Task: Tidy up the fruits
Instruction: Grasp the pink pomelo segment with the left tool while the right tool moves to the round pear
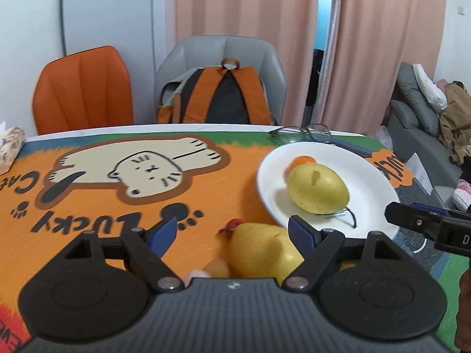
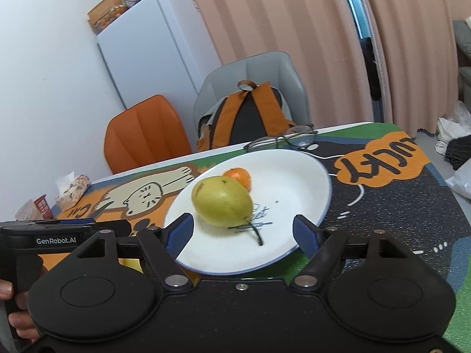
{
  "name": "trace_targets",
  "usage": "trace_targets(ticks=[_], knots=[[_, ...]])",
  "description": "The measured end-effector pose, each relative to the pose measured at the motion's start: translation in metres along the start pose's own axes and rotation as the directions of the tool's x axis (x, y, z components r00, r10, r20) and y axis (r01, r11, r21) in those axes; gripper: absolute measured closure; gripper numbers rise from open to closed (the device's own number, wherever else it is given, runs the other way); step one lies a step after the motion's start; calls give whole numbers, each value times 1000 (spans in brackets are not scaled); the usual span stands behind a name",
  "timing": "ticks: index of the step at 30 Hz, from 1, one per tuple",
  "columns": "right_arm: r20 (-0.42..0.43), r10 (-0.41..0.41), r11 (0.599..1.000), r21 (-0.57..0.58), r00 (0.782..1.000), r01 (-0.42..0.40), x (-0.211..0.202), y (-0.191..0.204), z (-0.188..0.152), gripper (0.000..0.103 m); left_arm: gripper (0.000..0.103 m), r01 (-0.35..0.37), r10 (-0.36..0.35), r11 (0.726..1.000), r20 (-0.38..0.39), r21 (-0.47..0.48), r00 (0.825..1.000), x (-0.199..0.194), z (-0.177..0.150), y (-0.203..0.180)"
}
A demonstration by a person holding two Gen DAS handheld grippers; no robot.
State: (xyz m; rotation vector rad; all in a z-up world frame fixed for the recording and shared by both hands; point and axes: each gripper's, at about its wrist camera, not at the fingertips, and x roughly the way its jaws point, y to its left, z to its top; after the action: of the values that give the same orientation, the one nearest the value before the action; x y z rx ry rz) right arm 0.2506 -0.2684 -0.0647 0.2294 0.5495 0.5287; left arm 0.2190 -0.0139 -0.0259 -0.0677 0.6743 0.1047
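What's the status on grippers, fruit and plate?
Left gripper open over yellow fruit on table. Right gripper open, empty. Yellow-green pear and small orange tangerine on white round plate. Nothing blocking.

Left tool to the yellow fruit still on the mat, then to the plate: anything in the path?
Nothing visible blocks it. The yellow fruit lies on the mat directly between the open left tool fingers. The plate sits just beyond it, with bare space beside the pear and orange. The right tool hovers at the plate's near-right rim.
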Motion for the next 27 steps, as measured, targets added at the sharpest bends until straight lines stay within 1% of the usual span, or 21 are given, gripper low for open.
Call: trace_targets(ticks=[2, 6, 10, 13, 20, 27], knots=[[-1, 14, 1000, -12, 1000, -14, -1, 5, -1, 27, 21, -9, 9, 1000, -2, -7, 1000, -5, -2, 6], [-9, 74, 997, -15, 997, -74, -4, 13, -1, 27, 21, -27, 27, 999, 3, -24, 1000, -14, -5, 17], [-9, 100, 994, -41, 995, -100, -7, 22, -2, 27, 21, -38, 38, 998, 5, -46, 999, -23, -10, 25], [-15, 115, 992, -49, 993, -116, -7, 27, -3, 27, 21, -49, 50, 996, 11, -73, 999, -29, -19, 31], [-39, 137, 987, -78, 990, -139, -4, 39, -9, 27, 21, -60, 60, 991, -4, -122, 998, -35, -36, 45], [-76, 152, 981, -112, 985, -160, 3, 53, -18, 27, 21, -55, 53, 986, -20, -157, 998, -34, -52, 57]])
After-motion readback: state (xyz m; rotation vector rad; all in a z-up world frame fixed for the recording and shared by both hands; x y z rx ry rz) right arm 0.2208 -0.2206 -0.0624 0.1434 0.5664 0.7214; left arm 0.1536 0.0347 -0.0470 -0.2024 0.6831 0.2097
